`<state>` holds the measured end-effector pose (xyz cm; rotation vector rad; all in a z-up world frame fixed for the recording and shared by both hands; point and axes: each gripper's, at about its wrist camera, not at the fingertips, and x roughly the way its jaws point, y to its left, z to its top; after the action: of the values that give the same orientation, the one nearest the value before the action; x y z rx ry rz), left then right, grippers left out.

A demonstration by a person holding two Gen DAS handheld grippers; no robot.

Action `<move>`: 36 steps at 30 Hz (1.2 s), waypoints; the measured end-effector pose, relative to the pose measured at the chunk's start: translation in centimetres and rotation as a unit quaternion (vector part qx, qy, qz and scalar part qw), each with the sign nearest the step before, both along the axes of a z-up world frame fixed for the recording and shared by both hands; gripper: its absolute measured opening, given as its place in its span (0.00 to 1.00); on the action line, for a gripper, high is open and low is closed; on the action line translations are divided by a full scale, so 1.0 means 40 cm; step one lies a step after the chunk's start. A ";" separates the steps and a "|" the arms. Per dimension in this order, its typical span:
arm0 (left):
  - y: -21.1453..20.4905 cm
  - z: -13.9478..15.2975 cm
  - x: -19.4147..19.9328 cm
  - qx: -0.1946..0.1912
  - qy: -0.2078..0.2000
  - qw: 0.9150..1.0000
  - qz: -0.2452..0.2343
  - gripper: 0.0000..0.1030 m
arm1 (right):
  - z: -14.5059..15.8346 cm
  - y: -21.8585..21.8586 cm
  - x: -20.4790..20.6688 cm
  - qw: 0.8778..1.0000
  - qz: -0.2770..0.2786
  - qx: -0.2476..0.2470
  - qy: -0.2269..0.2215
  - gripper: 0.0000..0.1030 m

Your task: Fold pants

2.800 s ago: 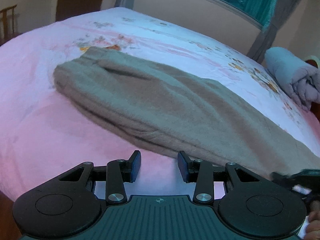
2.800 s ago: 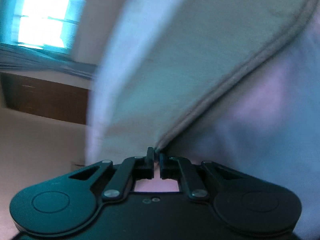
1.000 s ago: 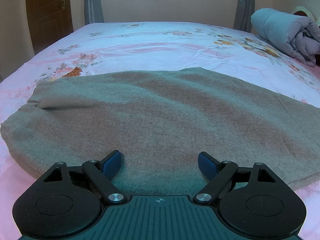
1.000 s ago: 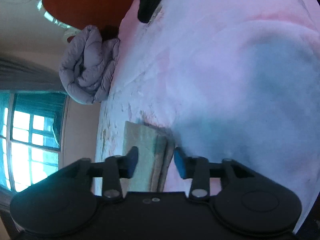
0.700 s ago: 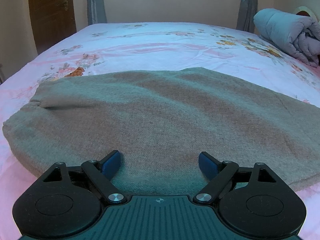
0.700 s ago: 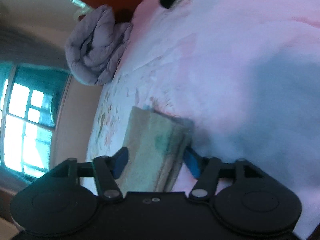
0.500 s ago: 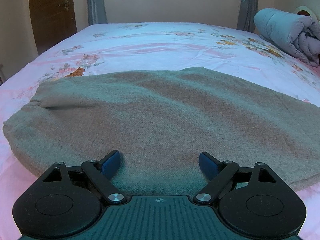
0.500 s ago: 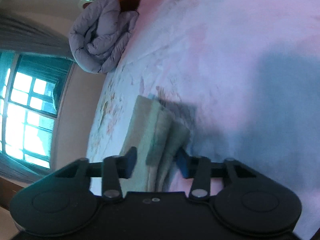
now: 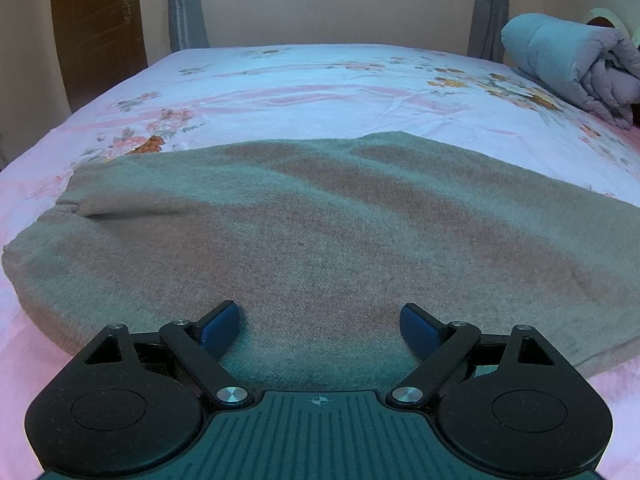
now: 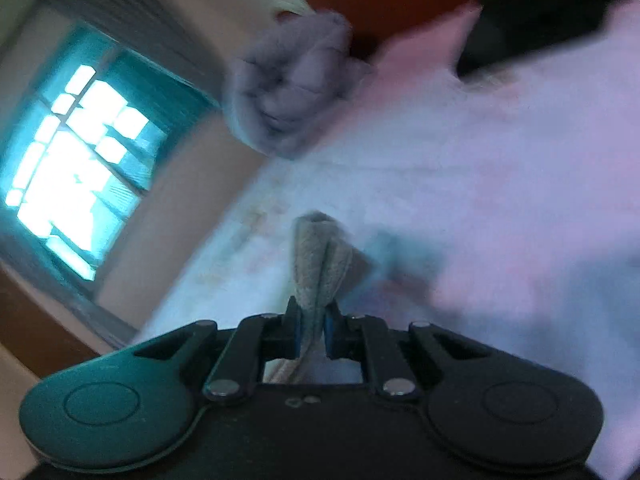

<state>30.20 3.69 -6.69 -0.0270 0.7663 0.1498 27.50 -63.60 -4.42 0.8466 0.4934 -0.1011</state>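
Pink flowery bed sheet (image 9: 320, 80) fills the frame, with the grey-brown pants (image 9: 320, 232) spread across the middle. Left gripper (image 9: 320, 320) hangs wide open, holding nothing. Right gripper (image 10: 311, 330) has just closed, pinching the pants' end (image 10: 320, 256) at bottom centre. Lift slowly, keeping both layers together.

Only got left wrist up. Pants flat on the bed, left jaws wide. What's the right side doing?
Observer: The right gripper has just closed on the bunched end of the pants.
Operator: Pads pressing on the cloth?
Observer: Yes, the fabric is pinched between both pads, and a tuft sticks out past the fingertips.
Operator: Anything near it I can't see?
Observer: A dark object lies at the far edge of the bed, too blurred to identify.
Operator: Left holding anything?
Observer: No. The left gripper is open over the pants, its pads apart.
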 end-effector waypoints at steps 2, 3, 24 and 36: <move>-0.003 -0.001 0.000 0.002 0.000 1.000 -0.003 0.87 | -0.120 -0.042 0.008 0.997 -0.010 0.045 0.064 0.00; -0.002 -0.002 0.000 0.004 0.000 1.000 -0.004 0.87 | -0.149 -0.050 -0.005 0.997 -0.012 0.063 0.040 0.00; 0.340 0.101 -0.050 0.048 -0.046 0.987 0.145 0.88 | 0.060 0.497 0.269 0.962 0.269 -0.032 0.028 0.17; 0.364 -0.004 -0.010 0.103 -0.022 0.992 0.074 0.94 | -0.080 1.257 0.432 0.815 0.559 -0.150 0.005 0.20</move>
<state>29.80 18.26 -6.85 0.1096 0.7015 0.3678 44.79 -13.33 -7.60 0.1429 0.8931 0.8897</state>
